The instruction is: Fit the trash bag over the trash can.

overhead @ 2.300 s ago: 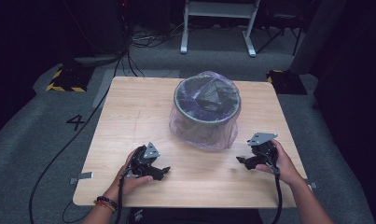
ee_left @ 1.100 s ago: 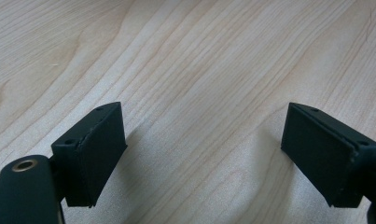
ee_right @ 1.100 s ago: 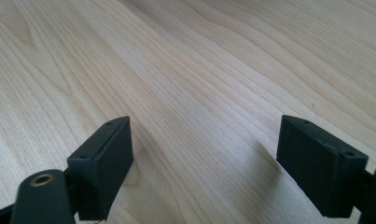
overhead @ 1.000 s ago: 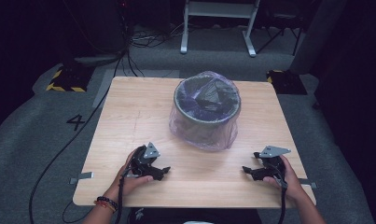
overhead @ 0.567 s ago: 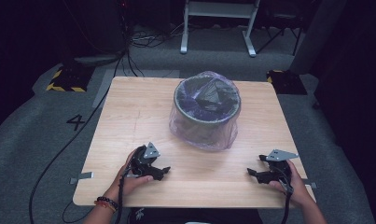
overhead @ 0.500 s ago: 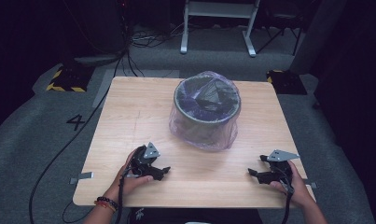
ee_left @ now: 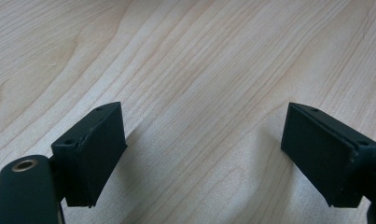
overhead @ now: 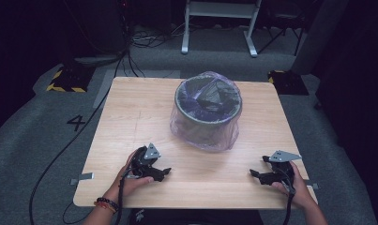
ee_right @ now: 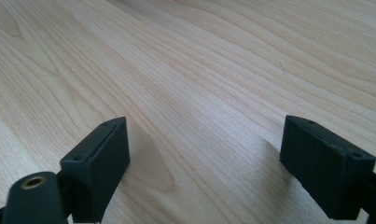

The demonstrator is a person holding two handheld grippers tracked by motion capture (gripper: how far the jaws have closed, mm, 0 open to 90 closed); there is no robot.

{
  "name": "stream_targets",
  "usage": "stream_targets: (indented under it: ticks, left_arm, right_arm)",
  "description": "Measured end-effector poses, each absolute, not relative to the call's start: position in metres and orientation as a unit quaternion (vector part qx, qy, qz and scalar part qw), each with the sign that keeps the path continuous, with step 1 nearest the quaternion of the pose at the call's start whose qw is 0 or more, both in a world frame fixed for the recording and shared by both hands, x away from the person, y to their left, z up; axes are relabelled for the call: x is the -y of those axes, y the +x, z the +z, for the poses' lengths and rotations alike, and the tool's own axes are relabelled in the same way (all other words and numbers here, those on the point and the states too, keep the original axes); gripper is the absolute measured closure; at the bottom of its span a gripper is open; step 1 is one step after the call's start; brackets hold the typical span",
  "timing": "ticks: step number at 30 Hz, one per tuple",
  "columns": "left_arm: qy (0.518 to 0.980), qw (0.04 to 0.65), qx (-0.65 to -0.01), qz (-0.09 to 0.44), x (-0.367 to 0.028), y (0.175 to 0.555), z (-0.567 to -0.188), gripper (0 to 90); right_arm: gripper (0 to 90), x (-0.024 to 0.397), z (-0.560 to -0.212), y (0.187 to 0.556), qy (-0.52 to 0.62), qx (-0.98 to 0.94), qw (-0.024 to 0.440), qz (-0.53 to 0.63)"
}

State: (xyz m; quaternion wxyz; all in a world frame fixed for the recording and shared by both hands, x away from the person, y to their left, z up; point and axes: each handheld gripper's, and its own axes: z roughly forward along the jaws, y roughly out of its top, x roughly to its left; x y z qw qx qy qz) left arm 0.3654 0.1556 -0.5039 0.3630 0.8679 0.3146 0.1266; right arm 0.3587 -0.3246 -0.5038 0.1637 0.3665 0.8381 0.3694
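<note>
1. The left hand (overhead: 130,174) rests low at the near left of the table (overhead: 130,117), wrapped around the left gripper (overhead: 164,174), which lies close to the wood and points toward the table's middle and right.
2. The right hand (overhead: 292,187) sits at the near right corner, holding the right gripper (overhead: 253,174) low, its tip aimed left toward the other gripper.
3. In the left gripper view its jaws stand wide apart with bare wood between them; the right gripper view shows the same, wide apart and empty.
4. The bin (overhead: 207,110) stands upright at the middle of the table's far half, well apart from both grippers, its open mouth facing up and its long axis vertical.
5. A thin violet bag (overhead: 224,138) lines the bin, hangs over the rim and drapes down the outside to the tabletop.
6. Dark folds inside the bin are hard to make out through the film.
7. Both forearms are cut off at the bottom edge; a beaded band (overhead: 104,204) shows on the left wrist.
8. Each gripper's cable runs off the near edge.
</note>
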Motion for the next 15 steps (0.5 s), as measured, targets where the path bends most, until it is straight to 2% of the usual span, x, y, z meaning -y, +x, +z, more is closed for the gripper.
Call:
stream_targets:
  ticks: [15]
  left_arm:
    - [0.869, 0.363, -0.312, 0.124, -0.1540, 0.3679, -0.5041, 11.6]
  right_arm:
    - [15.5, 0.3245, -0.5038, 0.3585, 0.367, -0.838, 0.165, 0.369]
